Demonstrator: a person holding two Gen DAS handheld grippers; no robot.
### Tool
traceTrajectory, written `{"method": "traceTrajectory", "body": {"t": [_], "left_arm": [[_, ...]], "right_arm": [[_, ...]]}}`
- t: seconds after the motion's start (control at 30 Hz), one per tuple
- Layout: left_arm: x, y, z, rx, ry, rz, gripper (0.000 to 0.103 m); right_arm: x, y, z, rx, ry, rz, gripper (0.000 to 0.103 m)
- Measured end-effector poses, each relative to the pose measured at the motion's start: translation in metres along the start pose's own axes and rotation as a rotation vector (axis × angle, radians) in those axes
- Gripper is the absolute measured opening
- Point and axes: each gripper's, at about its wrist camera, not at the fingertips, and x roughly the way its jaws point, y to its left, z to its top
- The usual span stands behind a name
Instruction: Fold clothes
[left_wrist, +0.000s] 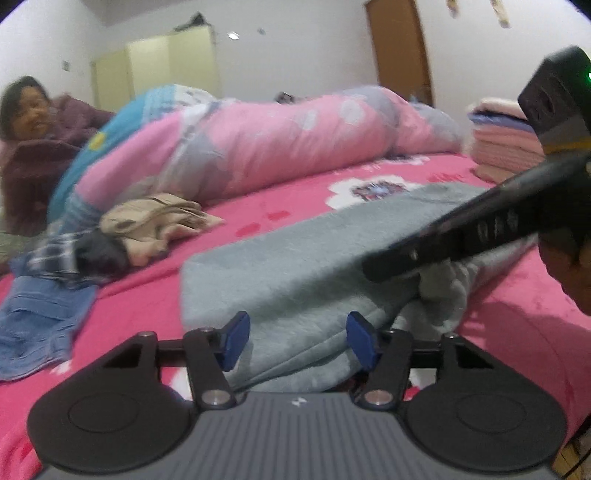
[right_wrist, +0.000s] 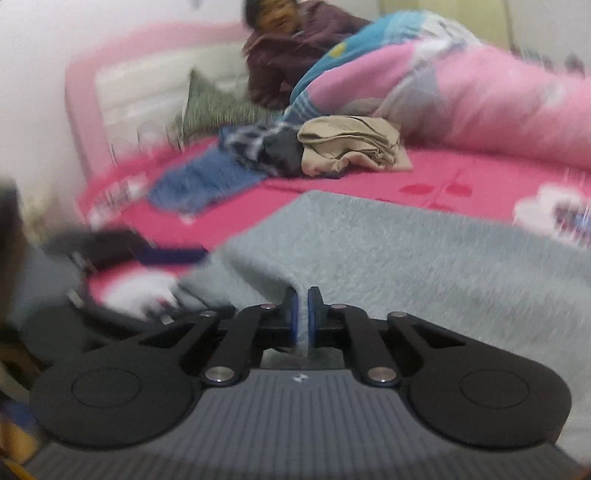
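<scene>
A fluffy grey-green garment (left_wrist: 295, 258) (right_wrist: 406, 258) lies spread on the pink bed sheet (left_wrist: 280, 218). My left gripper (left_wrist: 299, 339) stands half wide over the garment's near folded edge. The cloth fills the gap between its blue pads (left_wrist: 236, 338), and I see no firm pinch. My right gripper (right_wrist: 302, 314) is shut on a raised ridge of the same garment at its near edge. In the left wrist view the right gripper (left_wrist: 402, 267) reaches in from the right and lifts a bunch of the cloth. The left gripper (right_wrist: 147, 251) shows only as a dark blur in the right wrist view.
A pink quilt (left_wrist: 295, 144) is heaped across the far side of the bed. A beige garment (left_wrist: 159, 218), dark plaid clothes (left_wrist: 74, 254) and a blue towel (left_wrist: 40, 317) lie to the left. Folded towels (left_wrist: 502, 136) are stacked at the right. A person in maroon (left_wrist: 40, 129) sits at the headboard.
</scene>
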Motion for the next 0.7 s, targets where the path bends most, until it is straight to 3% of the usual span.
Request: {"method": "traceTrajectory", "body": {"t": [0.13,0.2,0.23,0.27,0.4,0.7], "left_arm": [[0.013,-0.001,-0.002,0.009,0.03,-0.031,0.039],[0.015,0.0,-0.004,-0.007,0.028,-0.044,0.027],[0.014,0.002,-0.004,-0.022,0.023,-0.044,0.012],[0.014,0.003,-0.005,-0.037,0.017,-0.044,0.007],[0.003,0.007,-0.008,-0.076,-0.018,-0.048,0.003],[-0.024,0.002,-0.023,-0.005,-0.017,-0.068,0.002]], "right_arm": [[0.0,-0.008,-0.005,0.061,-0.011,0.045,0.002],[0.002,-0.006,-0.008,0.054,-0.008,0.052,0.002],[0.002,-0.006,-0.008,0.052,-0.007,0.054,0.002],[0.003,-0.007,-0.009,0.053,-0.007,0.057,0.002],[0.002,-0.008,-0.01,0.065,-0.022,0.062,0.005],[-0.011,-0.011,-0.004,0.08,-0.085,0.066,0.015]]}}
